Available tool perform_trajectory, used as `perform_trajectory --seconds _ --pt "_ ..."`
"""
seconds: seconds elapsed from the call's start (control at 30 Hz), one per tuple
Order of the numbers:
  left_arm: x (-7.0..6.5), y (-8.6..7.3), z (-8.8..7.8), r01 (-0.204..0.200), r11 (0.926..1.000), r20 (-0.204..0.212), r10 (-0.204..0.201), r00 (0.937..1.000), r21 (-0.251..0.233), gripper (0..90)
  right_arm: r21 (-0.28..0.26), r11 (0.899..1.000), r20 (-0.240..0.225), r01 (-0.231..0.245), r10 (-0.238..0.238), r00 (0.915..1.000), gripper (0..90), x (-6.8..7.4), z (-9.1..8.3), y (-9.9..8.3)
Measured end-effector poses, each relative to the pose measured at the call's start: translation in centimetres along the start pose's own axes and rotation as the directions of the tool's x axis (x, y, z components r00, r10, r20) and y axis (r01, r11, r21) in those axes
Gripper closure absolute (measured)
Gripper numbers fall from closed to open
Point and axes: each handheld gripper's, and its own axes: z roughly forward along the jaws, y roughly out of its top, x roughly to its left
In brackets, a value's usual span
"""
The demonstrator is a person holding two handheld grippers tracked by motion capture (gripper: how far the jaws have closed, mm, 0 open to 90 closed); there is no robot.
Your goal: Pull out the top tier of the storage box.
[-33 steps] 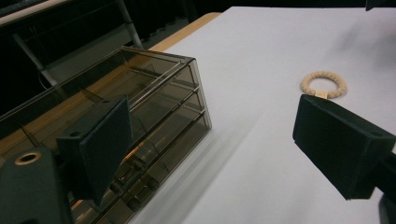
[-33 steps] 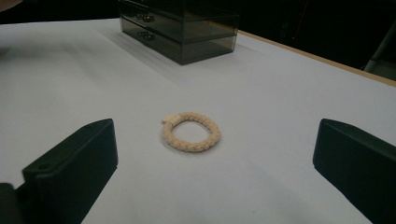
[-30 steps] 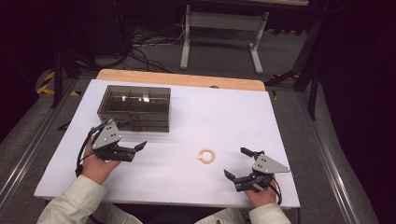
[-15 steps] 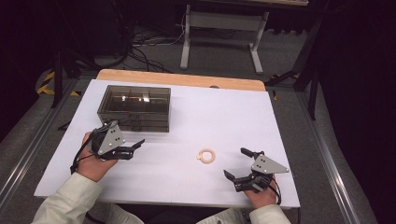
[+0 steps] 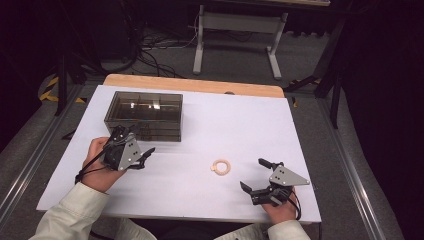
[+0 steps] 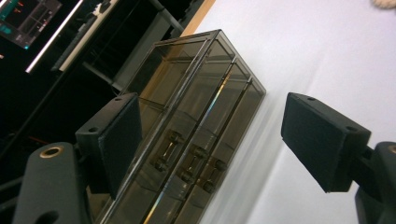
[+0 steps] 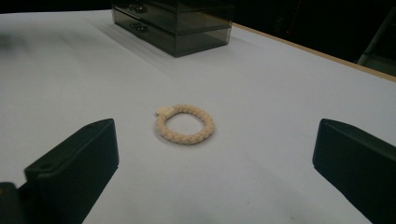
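Jaws of my left gripper stand wide apart and empty, now turned and drawn close to the smoky drawer box on the desk; I judge a drawer pull comes next. My right gripper hovers empty, spread wide, facing the braided cream ring lying near the desk's middle. No readable writing anywhere.

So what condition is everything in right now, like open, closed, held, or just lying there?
Left gripper: open, holding nothing, close to the drawer box.
Right gripper: open, holding nothing, facing the ring.
Drawer box: smoky clear plastic, drawers shut, standing on the table.
Braided ring: lying flat on the table, untouched.
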Motion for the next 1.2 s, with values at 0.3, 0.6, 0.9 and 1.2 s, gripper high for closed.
perform_trajectory --seconds 0.3,0.6,0.9,1.2 --pt "-0.3 0.0 0.4 -0.051 0.9984 -0.049 0.052 0.9974 0.022 22.3 0.004 1.0 0.007 0.005 -0.005 1.0 1.0 0.1 0.1 0.0" --pt "-0.5 0.1 0.8 -0.112 0.9927 -0.102 0.116 0.988 0.044 22.9 0.013 1.0 0.011 0.013 -0.013 0.9999 1.1 0.1 0.1 0.0" --pt "-0.9 0.0 1.2 -0.151 0.9864 -0.149 0.159 0.976 0.064 25.3 0.023 1.0 0.015 0.014 -0.014 0.9998 1.3 0.3 0.2 0.0" --pt "-1.7 -0.2 1.9 -0.218 0.9711 -0.197 0.233 0.9522 0.097 29.7 0.026 0.999 0.019 0.021 -0.021 0.9996 1.4 0.3 0.2 0.0"
